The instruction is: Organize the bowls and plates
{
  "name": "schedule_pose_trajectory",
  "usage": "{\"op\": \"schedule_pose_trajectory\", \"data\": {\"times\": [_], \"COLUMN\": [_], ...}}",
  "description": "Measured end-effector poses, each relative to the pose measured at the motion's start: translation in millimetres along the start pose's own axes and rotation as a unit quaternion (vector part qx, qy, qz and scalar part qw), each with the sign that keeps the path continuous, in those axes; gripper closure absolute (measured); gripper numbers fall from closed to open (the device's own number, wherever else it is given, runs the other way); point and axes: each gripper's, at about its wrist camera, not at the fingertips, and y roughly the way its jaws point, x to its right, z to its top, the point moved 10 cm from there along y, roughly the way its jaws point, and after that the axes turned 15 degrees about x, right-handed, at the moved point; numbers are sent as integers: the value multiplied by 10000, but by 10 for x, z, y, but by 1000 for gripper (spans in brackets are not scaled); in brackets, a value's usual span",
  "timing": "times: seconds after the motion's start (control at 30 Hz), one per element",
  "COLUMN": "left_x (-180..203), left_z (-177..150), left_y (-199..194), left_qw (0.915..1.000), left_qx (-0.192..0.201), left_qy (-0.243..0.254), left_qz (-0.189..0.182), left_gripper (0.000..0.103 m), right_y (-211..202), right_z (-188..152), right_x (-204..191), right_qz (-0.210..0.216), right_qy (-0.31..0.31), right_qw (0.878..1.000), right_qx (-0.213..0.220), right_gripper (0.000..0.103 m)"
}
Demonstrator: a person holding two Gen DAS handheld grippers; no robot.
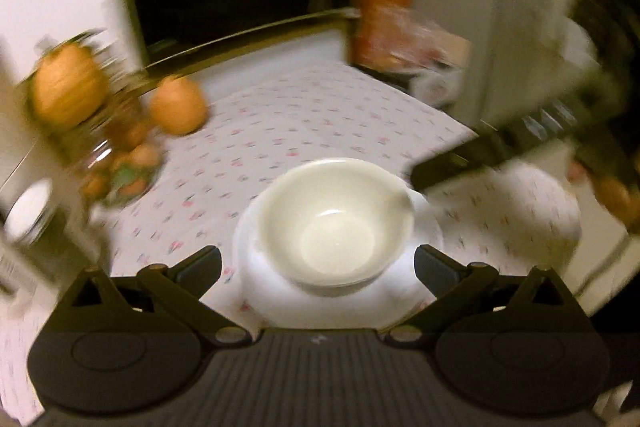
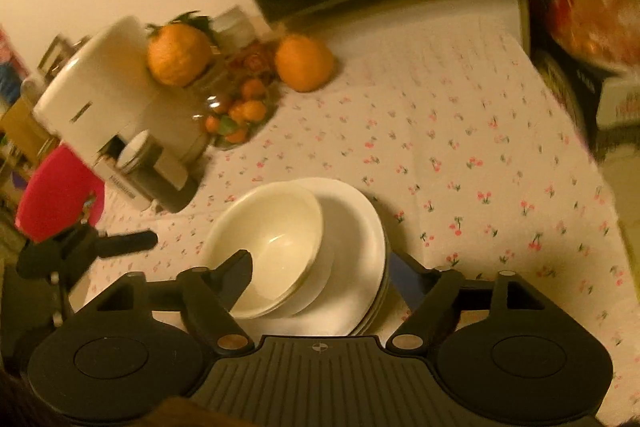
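A cream bowl [image 2: 266,247] sat nested in other bowls on a stack of white plates [image 2: 356,267] on the cherry-print table [image 2: 460,155], holding nothing. The right tool [image 2: 320,277] was spread wide around the stack, one finger over the bowl's rim, while the left tool [image 1: 318,261] hung spread and empty just before it. A glass jar of small oranges [image 2: 236,111], a large orange [image 2: 304,63] and a white appliance [image 2: 116,103] stood behind.
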Motion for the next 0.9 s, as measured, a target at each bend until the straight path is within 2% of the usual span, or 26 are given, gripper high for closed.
{"op": "schedule_pose_trajectory", "data": {"times": [0.1, 0.13, 0.3, 0.43, 0.67, 0.77, 0.9], "left_x": [-81, -102, -122, -147, -206, -219, -200], "left_z": [15, -3, -71, -119, -180, -205, -242], "left_y": [-106, -143, -281, -364, -363, -353, -341], "left_qw": [9977, 9959, 9872, 9760, 9637, 9588, 9572], "left_qx": [-31, -86, -232, -217, -228, -243, -287], "left_qy": [-551, -718, -1182, -1562, -1736, -1698, -1561], "left_qz": [381, 540, 1045, 1503, 2017, 2266, 2421], "left_gripper": [0, 0, 0, 0, 0, 0, 0], "right_y": [-152, -199, -446, -610, -644, -636, -632], "right_z": [40, 49, 85, 49, -158, -164, -171], "right_x": [-114, -138, -211, -249, -129, -143, -93], "right_qz": [-54, -124, -484, -663, -1130, -1138, -1229], "right_qy": [-340, -417, -537, -578, -523, -565, -491], "right_qw": [9994, 9990, 9969, 9943, 9895, 9888, 9880], "right_qx": [100, 111, 318, 598, 735, 785, 797], "right_gripper": [23, 18, 14, 13, 6, 6, 5]}}
